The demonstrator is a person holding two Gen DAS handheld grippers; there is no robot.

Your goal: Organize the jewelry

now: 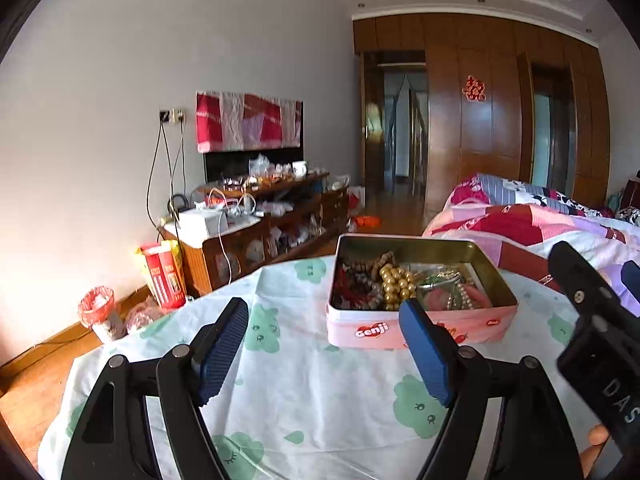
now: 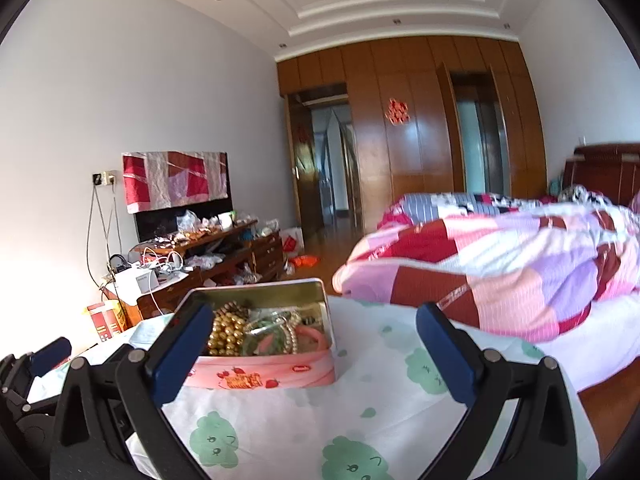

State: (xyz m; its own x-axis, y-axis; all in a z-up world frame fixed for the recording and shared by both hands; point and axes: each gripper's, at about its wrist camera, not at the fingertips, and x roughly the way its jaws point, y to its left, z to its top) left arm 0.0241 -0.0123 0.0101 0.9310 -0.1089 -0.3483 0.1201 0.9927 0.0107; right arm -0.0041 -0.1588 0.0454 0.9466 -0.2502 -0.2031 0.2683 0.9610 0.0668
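Observation:
An open pink tin (image 1: 416, 330) stands on a table covered with a white cloth with green prints (image 1: 304, 392). It holds a heap of jewelry: gold beads (image 1: 396, 284), dark and red bead strings, pearls and a pink bangle (image 1: 472, 300). My left gripper (image 1: 326, 350) is open and empty, just in front of the tin. In the right wrist view the tin (image 2: 276, 372) sits ahead to the left with the gold beads (image 2: 228, 330) showing. My right gripper (image 2: 312, 354) is open and empty, its left finger in front of the tin's left side.
The right gripper's body (image 1: 596, 320) shows at the right of the left wrist view. A bed with a pink patchwork quilt (image 2: 500, 264) lies right of the table. A cluttered wooden cabinet (image 1: 256, 224), a red carton (image 1: 164, 276) and a bin (image 1: 100, 312) stand by the left wall.

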